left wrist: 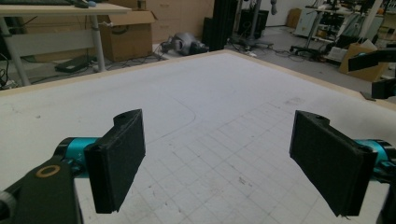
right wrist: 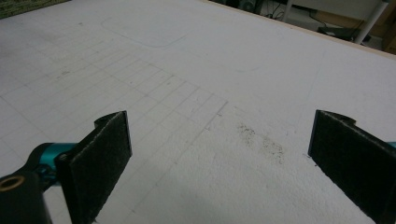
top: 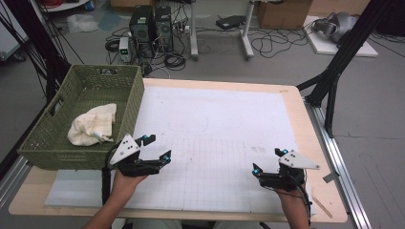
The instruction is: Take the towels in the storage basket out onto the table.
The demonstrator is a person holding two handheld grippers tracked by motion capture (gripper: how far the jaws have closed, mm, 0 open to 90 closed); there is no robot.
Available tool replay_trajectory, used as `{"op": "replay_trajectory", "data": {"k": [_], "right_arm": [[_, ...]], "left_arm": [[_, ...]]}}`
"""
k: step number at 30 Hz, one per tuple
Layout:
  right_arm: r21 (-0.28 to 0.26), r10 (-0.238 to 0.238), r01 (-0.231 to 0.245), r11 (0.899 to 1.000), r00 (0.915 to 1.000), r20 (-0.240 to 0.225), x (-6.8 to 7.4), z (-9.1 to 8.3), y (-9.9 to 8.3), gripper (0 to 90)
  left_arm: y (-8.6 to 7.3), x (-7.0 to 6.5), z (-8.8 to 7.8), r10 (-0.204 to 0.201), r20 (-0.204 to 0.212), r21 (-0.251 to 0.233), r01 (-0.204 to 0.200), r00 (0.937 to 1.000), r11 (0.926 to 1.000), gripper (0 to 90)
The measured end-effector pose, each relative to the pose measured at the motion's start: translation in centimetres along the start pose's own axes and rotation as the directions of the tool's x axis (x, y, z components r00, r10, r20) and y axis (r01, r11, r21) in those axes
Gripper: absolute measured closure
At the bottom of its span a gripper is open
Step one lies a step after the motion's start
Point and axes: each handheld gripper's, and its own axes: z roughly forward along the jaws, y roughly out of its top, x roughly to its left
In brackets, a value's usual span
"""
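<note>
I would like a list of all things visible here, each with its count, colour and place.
basket: 1, green, woven, on table's left edge
cloth: 1, cream, bunched inside the basket
mat: 1, white with faint grid, covering most of the table
table: 1, light wood, centre
computer towers: 2, black, floor behind table
cardboard box: 1, brown, floor at back
left gripper: 1, black, open, beside the basket
right gripper: 1, black, open, over mat's right part

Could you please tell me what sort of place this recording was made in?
Probably a robotics lab or workshop: black desktop computer towers with tangled cables stand on the grey floor, brown cardboard boxes sit behind, and a white gridded mat covers the wooden table.
</note>
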Motion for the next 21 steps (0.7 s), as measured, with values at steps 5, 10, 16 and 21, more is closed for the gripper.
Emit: {"op": "replay_trajectory", "data": {"k": [5,10,16,21], "right_arm": [[-0.001,-0.001,0.001,1.0,1.0,-0.006,-0.2,0.0,0.1,5.3],[-0.006,0.001,-0.001,1.0,1.0,-0.005,-0.1,-0.3,0.2,5.3],[-0.013,0.0,0.0,1.0,1.0,0.001,0.0,-0.3,0.3,5.3],[-0.009,0.004,-0.004,1.0,1.0,-0.003,0.0,-0.1,0.3,5.3]], "left_arm": [[0.2,-0.2,0.3,0.009,0.007,0.004,-0.009,0.9999,0.9999,18.6],[0.7,-0.3,0.0,0.011,0.007,0.001,-0.011,0.9999,0.9999,18.8],[2.1,0.0,-0.6,0.007,0.012,-0.015,-0.007,0.9999,0.9999,18.5],[3.6,0.4,-1.3,0.024,0.031,-0.023,-0.023,0.9992,0.9995,18.4]]}}
